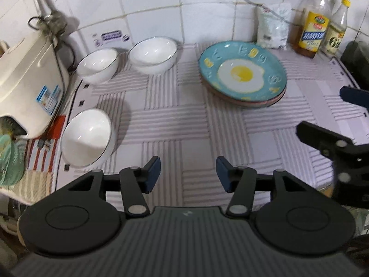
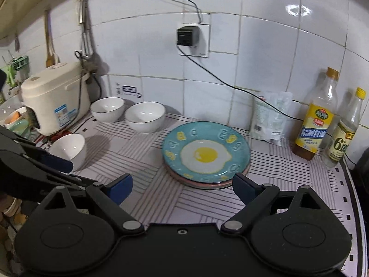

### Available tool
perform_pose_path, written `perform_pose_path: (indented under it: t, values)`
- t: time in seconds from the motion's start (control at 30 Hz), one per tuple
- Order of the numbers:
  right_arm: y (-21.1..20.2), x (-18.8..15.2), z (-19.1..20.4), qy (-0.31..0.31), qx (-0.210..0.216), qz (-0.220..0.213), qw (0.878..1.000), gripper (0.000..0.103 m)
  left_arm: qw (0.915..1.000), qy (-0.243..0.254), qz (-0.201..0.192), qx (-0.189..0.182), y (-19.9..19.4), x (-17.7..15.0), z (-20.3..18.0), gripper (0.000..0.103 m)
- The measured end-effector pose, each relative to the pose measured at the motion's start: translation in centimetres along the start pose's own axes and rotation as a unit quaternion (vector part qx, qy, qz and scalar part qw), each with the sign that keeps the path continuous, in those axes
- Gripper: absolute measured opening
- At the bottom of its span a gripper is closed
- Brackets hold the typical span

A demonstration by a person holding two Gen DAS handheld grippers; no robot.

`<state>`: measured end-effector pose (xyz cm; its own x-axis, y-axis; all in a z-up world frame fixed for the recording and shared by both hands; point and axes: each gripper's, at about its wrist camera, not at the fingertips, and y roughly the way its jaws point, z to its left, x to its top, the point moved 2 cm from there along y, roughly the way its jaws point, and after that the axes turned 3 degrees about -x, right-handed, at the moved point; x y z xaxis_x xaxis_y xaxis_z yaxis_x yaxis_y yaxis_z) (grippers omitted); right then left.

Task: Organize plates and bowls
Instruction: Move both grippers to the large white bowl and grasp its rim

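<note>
Left gripper point(image 1: 188, 173): fingers spread wide, nothing between them, hovering over bare striped mat point(image 1: 191, 124). Right gripper point(image 2: 182, 188): fingers also apart and empty, with the near rim of the plate stack just beyond the gap at 12 o'clock.

Going outward in the left wrist view:
- Near white bowl point(image 1: 87, 136) at 10 o'clock, closest thing to the left fingers, upright, standing alone at the mat's left edge.
- Two more white bowls further back at 11 o'clock: left rear bowl point(image 1: 98, 64) and right rear bowl point(image 1: 153, 53), side by side, close but whether touching I can't tell.
- Plate stack point(image 1: 243, 73) at 1 o'clock: teal fried-egg plate on top, at least one pinkish plate under it (count below is hidden).

Clutter around the desk point(image 2: 288, 159): rice cooker point(image 1: 25, 80) at 9–10 o'clock, white pouch point(image 2: 272, 117), two bottles point(image 2: 317, 115) against the tiled wall at 1–2 o'clock.

Status, my read:
- Plates look done, already nested in one pile.
- Bowls not done: three separate, none nested.
- Remaining work is probably stacking the three bowls into one pile, maybe beside the plates.

Near bowl is the obvious first pick for the left gripper; rim grip on glazed ceramic could slip.
</note>
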<state>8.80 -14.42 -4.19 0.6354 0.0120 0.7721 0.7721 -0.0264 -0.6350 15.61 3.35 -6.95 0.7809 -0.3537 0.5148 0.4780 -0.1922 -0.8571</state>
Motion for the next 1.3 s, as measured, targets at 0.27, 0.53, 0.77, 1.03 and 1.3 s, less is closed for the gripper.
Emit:
perform_pose_path:
  t: [0.27, 0.53, 0.77, 1.03, 1.3]
  values:
    - [-1.0, -1.6, 3.7, -0.02, 0.044, -0.015, 0.999, 0.095, 1.0, -0.001, -0.005, 0.006, -1.5, -2.3, 3.2, 0.052]
    - [0.6, -3.3, 7.9, -0.048, 0.094, -0.058, 0.993, 0.095, 0.999, -0.041, -0.015, 0.008, -1.0, -3.8, 7.4, 0.052]
    - [4.3, -4.6, 9.8, -0.043, 0.133, -0.081, 0.987, 0.095, 0.9934, -0.109, -0.027, 0.024, 0.5, -4.5, 12.0, 0.052]
    - [9.8, -5.2, 12.7, -0.059, 0.174, -0.054, 0.981, 0.095, 0.9827, -0.171, -0.047, 0.052, 2.8, -4.4, 17.2, 0.063]
    - [14.9, -4.9, 17.1, -0.093, 0.198, -0.03, 0.975, 0.095, 0.9719, -0.225, -0.05, 0.048, 6.8, -4.2, 20.6, 0.067]
